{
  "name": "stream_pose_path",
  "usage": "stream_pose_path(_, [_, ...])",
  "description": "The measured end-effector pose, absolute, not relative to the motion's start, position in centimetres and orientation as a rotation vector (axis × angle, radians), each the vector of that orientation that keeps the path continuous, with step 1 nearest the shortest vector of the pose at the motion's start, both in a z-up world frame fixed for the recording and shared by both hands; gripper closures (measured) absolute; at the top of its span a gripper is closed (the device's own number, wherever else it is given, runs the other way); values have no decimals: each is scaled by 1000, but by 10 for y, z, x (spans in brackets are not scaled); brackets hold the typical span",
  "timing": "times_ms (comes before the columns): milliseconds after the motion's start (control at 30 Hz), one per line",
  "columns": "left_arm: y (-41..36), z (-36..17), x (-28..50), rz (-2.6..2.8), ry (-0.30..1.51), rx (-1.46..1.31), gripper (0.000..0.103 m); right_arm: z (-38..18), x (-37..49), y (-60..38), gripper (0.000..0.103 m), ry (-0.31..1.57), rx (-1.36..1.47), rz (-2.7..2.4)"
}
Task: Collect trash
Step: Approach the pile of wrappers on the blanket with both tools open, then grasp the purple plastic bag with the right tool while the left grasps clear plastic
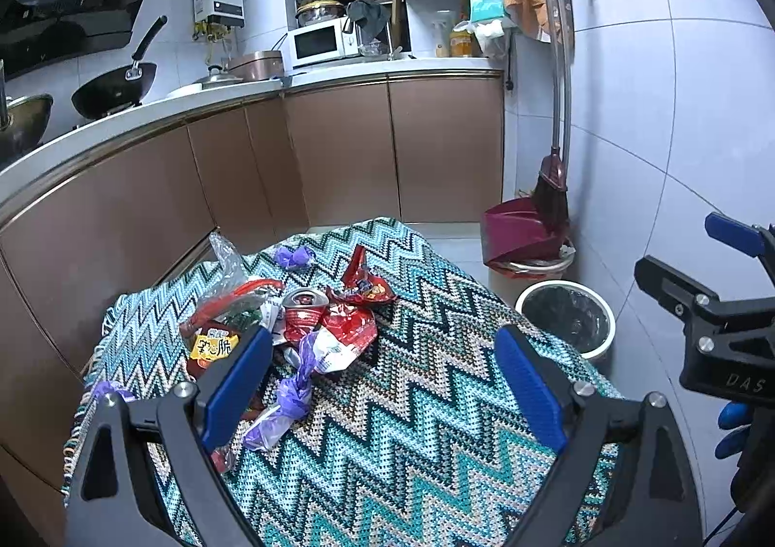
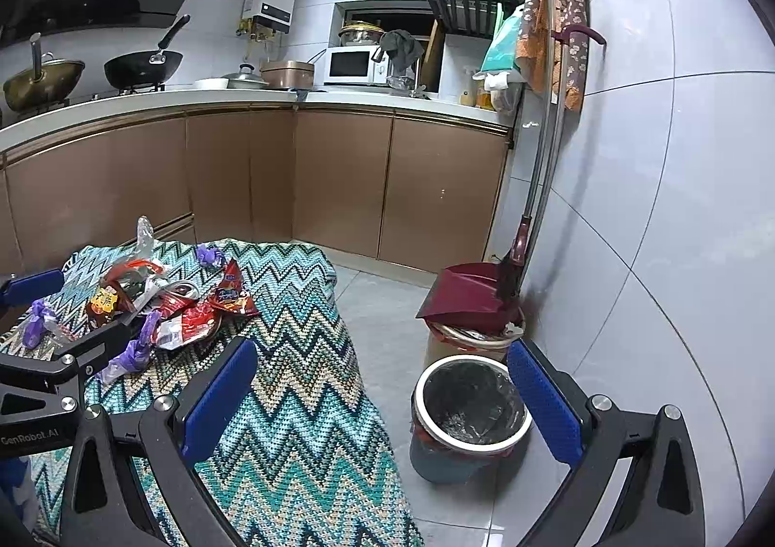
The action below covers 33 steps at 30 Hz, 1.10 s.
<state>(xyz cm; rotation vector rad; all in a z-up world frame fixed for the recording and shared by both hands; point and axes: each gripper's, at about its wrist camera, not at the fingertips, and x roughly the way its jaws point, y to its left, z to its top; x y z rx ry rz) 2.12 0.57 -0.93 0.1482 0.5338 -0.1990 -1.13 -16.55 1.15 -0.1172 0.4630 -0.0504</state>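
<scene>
A heap of trash lies on the zigzag-patterned cloth (image 1: 411, 401) of a table: a crushed red can (image 1: 302, 312), red snack wrappers (image 1: 361, 288), a purple plastic twist (image 1: 286, 401) and clear plastic (image 1: 227, 261). My left gripper (image 1: 382, 382) hovers open over the cloth, its left pad at the heap's near edge, nothing between the pads. My right gripper (image 2: 382, 401) is open and empty, held past the table's right side above the white-rimmed bin (image 2: 470, 411) on the floor. The same bin (image 1: 566, 319) shows right of the table in the left wrist view, as does the heap (image 2: 184, 314) in the right wrist view.
A second bin with a maroon dustpan (image 2: 465, 295) and a broom (image 2: 518, 246) stands against the tiled wall behind the white-rimmed bin. Brown kitchen cabinets (image 2: 339, 179) run behind the table, with woks and a microwave (image 2: 351, 65) on the counter. Grey floor tiles (image 2: 382, 304) lie between table and bins.
</scene>
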Motion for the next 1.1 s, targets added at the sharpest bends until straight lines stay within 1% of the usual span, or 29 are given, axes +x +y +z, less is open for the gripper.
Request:
stream_pose_path(267, [18, -17, 22, -210, 565, 127, 10, 9, -5, -157, 0, 489, -102, 6])
stream_pose_path(433, [42, -25, 26, -177, 584, 103, 10, 6, 4, -147, 0, 508, -98, 68])
stream_pose_path(533, [65, -31, 28, -140, 598, 80, 10, 1, 11, -139, 0, 531, -81, 130])
stream_pose_path(767, [148, -56, 28, -35, 679, -64, 10, -18, 32, -107, 0, 604, -58, 310])
stream_pose_path(833, [169, -63, 28, -5, 702, -102, 11, -26, 40, -94, 5, 633, -55, 371])
stream_pose_path(900, [186, -70, 30, 18, 722, -139, 11, -34, 47, -84, 20, 665, -45, 433])
stream_pose_path(967, [200, -78, 35, 33, 745, -180, 11, -43, 57, -74, 29, 702, -22, 497])
stream_pose_path(1100, [216, -91, 50, 39, 777, -243, 11, -59, 76, -66, 37, 764, 34, 561])
